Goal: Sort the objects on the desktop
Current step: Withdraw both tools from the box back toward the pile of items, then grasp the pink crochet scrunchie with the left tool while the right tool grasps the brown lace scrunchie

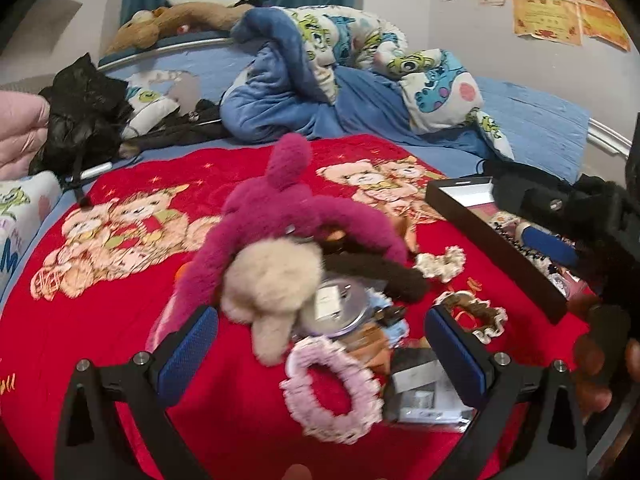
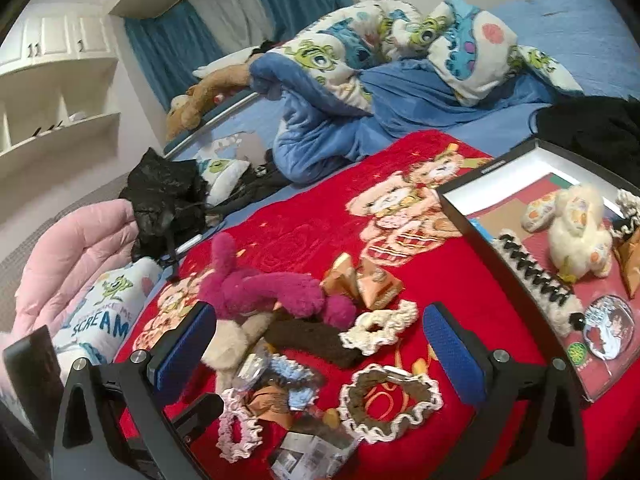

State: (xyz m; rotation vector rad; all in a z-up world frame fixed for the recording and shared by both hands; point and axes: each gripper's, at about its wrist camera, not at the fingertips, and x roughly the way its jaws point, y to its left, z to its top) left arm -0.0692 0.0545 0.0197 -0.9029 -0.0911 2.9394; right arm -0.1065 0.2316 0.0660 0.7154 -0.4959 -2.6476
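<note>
1. Left gripper [image 1: 320, 348]: blue-padded fingers spread wide and empty, hovering over a heap of hair accessories on the red teddy-bear blanket [image 1: 100, 320].
2. Pink ruffled scrunchie [image 1: 332, 392]: lies between those fingers, beside the magenta plush headband [image 1: 280, 216] and the beige fluffy pompom [image 1: 272, 284].
3. Right gripper [image 2: 320, 344]: likewise wide and empty, above the brown cream-edged scrunchie [image 2: 390, 400].
4. Black shallow box [image 2: 500, 216]: at the right (already holding a cream plush toy [image 2: 576, 232]).

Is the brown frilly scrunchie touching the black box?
Apart. In the right wrist view, the brown scrunchie lies on the red blanket, with a bare strip of blanket showing between it and the black box.
</note>
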